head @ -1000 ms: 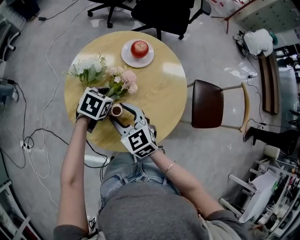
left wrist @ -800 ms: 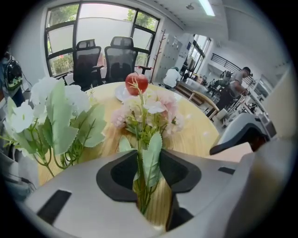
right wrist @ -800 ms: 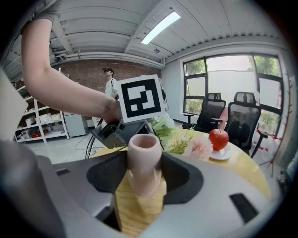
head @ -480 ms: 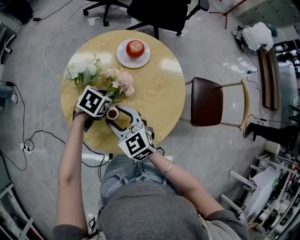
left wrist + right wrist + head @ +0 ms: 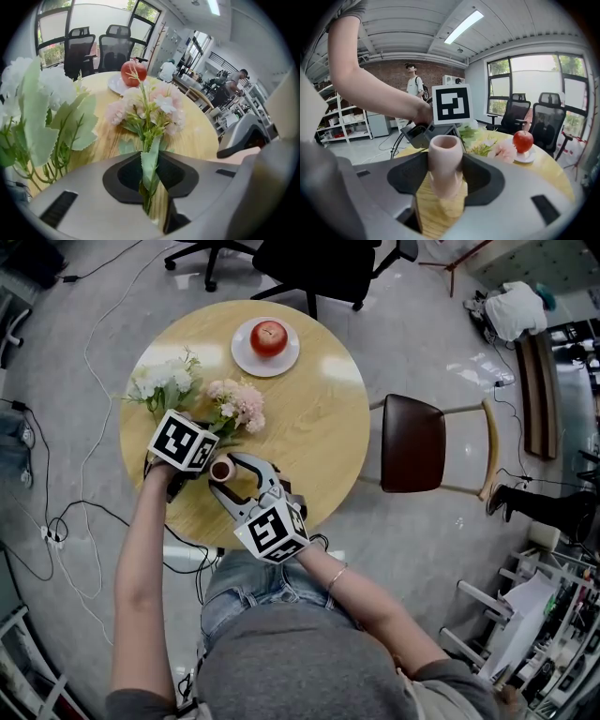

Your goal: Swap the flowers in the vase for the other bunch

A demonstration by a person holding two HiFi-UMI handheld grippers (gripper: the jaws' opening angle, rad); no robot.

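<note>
Two claws are busy: the left claw (image 5: 149, 183) has just been closing onto the pink bunch (image 5: 236, 404) low on its thin stems, which look light, bendy and easily crushed. Just right, the right claw (image 5: 443, 183) clamps the empty vase (image 5: 222, 470) upright on the worktop (image 5: 309, 427).

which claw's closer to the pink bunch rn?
Left. The left claw has just been closing, pinching the pink bunch by its stems; the right claw holds the vase beside those stems.

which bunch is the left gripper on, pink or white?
The pink bunch: its stem is pinched between the jaws of the left gripper, which have just been closing. The white bunch lies outside them, to the side.
</note>
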